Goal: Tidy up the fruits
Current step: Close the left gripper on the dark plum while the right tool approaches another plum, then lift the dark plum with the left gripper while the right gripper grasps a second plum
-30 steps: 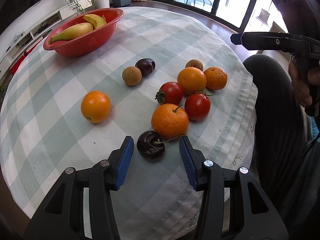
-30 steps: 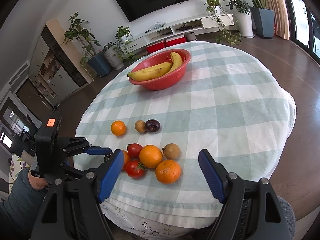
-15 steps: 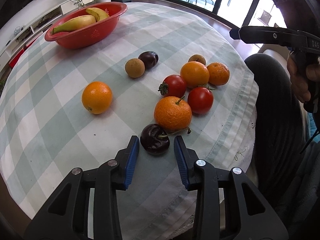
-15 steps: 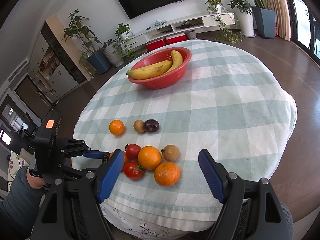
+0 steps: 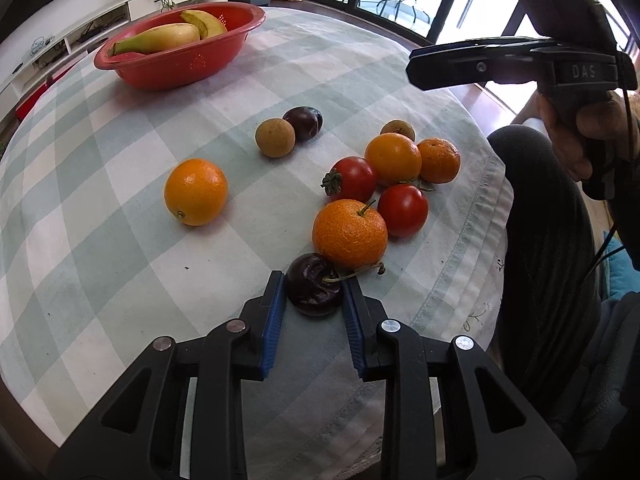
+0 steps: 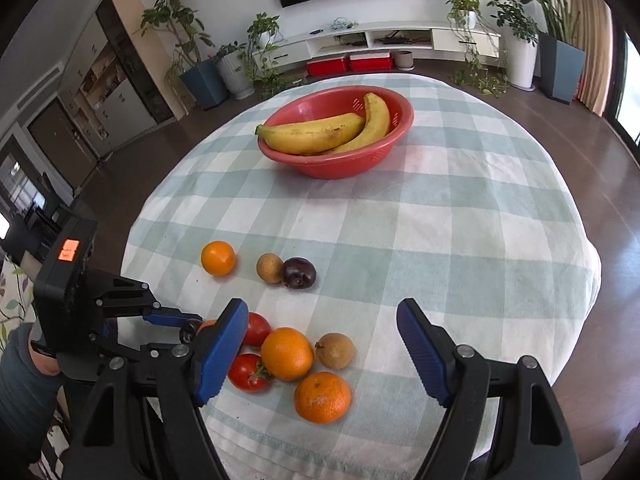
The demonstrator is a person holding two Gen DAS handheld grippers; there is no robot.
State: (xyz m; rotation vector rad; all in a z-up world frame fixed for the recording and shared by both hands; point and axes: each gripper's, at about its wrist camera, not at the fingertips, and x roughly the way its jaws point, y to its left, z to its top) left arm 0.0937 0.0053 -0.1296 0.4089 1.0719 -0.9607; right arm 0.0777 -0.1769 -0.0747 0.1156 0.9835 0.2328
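My left gripper is shut on a dark purple stemmed fruit that rests on the checked tablecloth, right in front of a stemmed mandarin. Two tomatoes, oranges and small brown fruits lie beyond. A red bowl with two bananas stands far left. My right gripper is open and empty, held above the near fruit cluster. The left gripper also shows in the right wrist view.
A second dark fruit lies beside a brown one mid-table. The bowl sits at the far side. The table's rounded edge is close below me. A person's knee is at the right.
My left gripper has moved forward and its jaws have closed from wide open onto the dark purple fruit. The right gripper has barely moved and stays open.
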